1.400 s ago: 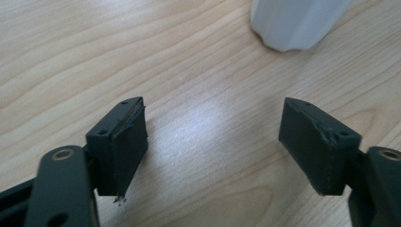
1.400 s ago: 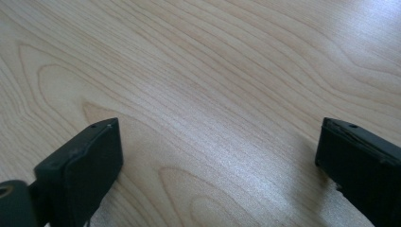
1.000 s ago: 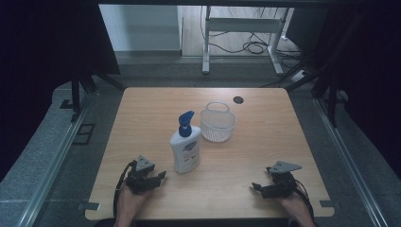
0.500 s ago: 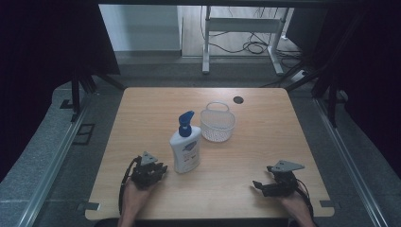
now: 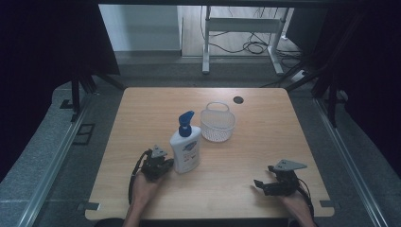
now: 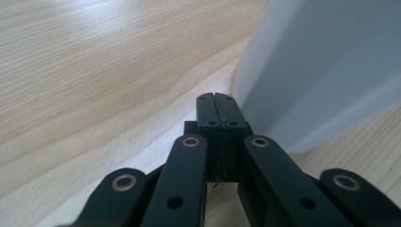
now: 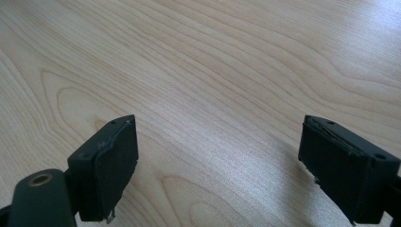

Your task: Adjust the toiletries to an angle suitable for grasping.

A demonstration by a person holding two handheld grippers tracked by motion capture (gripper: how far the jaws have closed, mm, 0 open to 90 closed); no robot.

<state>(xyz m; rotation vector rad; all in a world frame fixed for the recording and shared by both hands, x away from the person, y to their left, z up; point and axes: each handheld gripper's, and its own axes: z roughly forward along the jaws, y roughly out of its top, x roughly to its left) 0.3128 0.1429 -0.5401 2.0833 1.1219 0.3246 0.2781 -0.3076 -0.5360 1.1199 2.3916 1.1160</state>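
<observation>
A white pump bottle [image 5: 185,146] with a blue pump head stands upright near the middle of the wooden table [image 5: 255,137]. My left gripper [image 5: 161,165] sits low on the table just left of the bottle's base; its jaws have just been closing and now meet with nothing between them. In the left gripper view the shut tips [image 6: 218,101] lie right beside the bottle's white wall [image 6: 326,71]. My right gripper [image 5: 265,185] rests near the front right edge, open over bare wood [image 7: 217,142], nothing between its pads.
A clear mesh-walled basket [image 5: 217,124] stands just behind and right of the bottle. A dark round hole [image 5: 238,100] lies in the tabletop near the far edge. Grey floor and metal rails flank the table.
My left gripper has slid right across the table to the bottle's base and its jaws have come together. The right gripper has stayed put.
</observation>
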